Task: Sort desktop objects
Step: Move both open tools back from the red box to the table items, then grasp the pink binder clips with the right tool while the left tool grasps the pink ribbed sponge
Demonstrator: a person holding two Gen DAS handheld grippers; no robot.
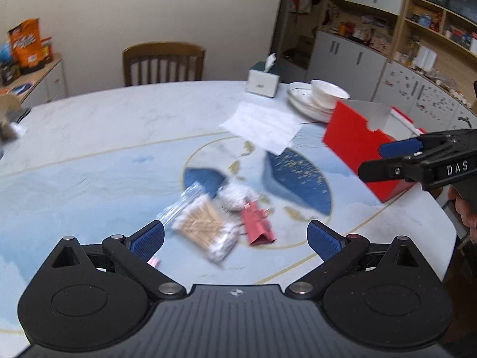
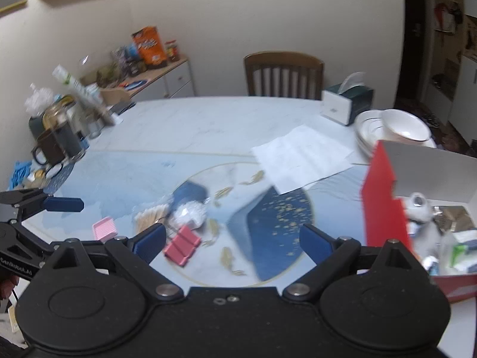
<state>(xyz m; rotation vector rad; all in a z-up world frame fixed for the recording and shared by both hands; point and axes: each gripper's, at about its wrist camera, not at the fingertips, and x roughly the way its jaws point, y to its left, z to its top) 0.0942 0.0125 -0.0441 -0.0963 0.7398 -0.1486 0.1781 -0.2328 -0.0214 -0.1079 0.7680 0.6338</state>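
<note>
Right wrist view: 2 spread, empty claws above a table (image 2: 208, 125) scattered with small items.

Only this view looks into the red box (image 2: 384, 208), where a white teapot (image 2: 419, 205) and packets lie; the left wrist view shows just its outer wall. The left gripper (image 1: 235, 238) hangs with jaws wide apart just short of the cotton swab bag (image 1: 202, 223) and red binder clip (image 1: 258, 223). The right gripper (image 2: 232, 241), also released, has the clip just beside its left finger, the box to its right.

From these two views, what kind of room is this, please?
Probably a home dining room: a round table with a wooden chair behind it, stacked dishes, and a sideboard with snacks.
</note>
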